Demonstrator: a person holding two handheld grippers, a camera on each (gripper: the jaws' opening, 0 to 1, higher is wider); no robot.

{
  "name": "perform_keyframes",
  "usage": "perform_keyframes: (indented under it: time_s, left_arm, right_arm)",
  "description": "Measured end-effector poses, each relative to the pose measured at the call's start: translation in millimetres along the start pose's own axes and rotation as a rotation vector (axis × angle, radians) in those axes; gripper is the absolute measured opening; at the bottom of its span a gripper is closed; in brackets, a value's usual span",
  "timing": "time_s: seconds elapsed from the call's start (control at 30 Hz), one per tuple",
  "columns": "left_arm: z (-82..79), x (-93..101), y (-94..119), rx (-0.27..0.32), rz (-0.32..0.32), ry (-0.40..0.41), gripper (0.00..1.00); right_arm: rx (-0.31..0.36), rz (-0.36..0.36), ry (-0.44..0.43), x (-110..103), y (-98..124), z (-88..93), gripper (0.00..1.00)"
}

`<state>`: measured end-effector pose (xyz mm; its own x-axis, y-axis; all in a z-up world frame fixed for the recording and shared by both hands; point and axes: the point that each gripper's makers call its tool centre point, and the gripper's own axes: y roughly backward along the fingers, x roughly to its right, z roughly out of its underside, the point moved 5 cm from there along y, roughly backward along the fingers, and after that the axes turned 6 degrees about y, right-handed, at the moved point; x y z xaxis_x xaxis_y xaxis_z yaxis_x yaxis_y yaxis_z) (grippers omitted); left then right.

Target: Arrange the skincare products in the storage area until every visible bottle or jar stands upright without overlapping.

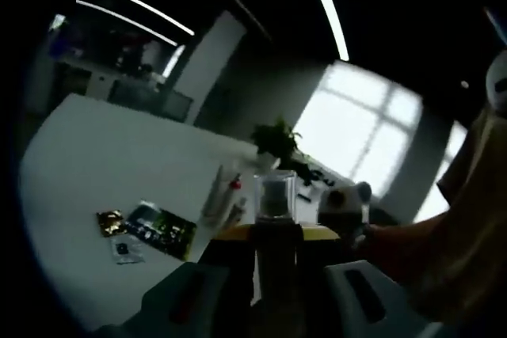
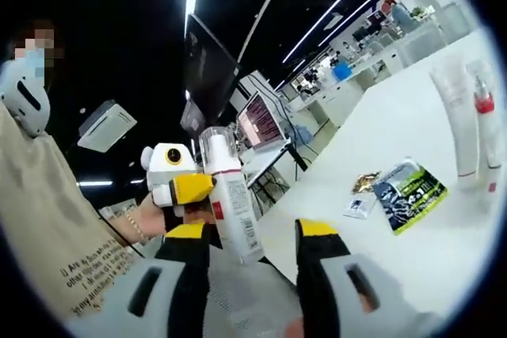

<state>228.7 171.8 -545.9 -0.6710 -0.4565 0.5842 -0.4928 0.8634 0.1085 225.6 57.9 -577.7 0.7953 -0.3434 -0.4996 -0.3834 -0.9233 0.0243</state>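
A white bottle with a clear cap and a red-printed label is held up in the air over the table edge. My left gripper is shut on this bottle, whose cap points away from the camera. In the right gripper view the left gripper comes in from the left, clamped near the bottle's neck. My right gripper is open, with the bottle's lower end between its jaws, close to the left one. Two white tubes stand upright on the white table.
A green-black packet, a small gold sachet and a white sachet lie flat on the table. A potted plant stands at the far edge. A person in a beige shirt is close on the left.
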Motion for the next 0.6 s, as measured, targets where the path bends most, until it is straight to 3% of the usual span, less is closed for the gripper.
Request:
perform_keyframes:
  time_s: [0.27, 0.37, 0.6]
  left_arm:
    - [15.7, 8.5, -14.9, -0.109, 0.011, -0.083, 0.16]
    - [18.1, 10.9, -20.0, -0.129, 0.019, -0.098, 0.16]
    - [20.6, 11.9, -24.9, -0.165, 0.016, -0.145, 0.16]
  right_arm:
    - [0.068, 0.002, 0.052, -12.4, -4.4, -23.9, 0.44]
    - [0.046, 0.025, 0.113, -9.8, -7.4, -27.0, 0.42]
    - [0.053, 0.042, 0.15, -8.8, -5.4, -33.5, 0.34]
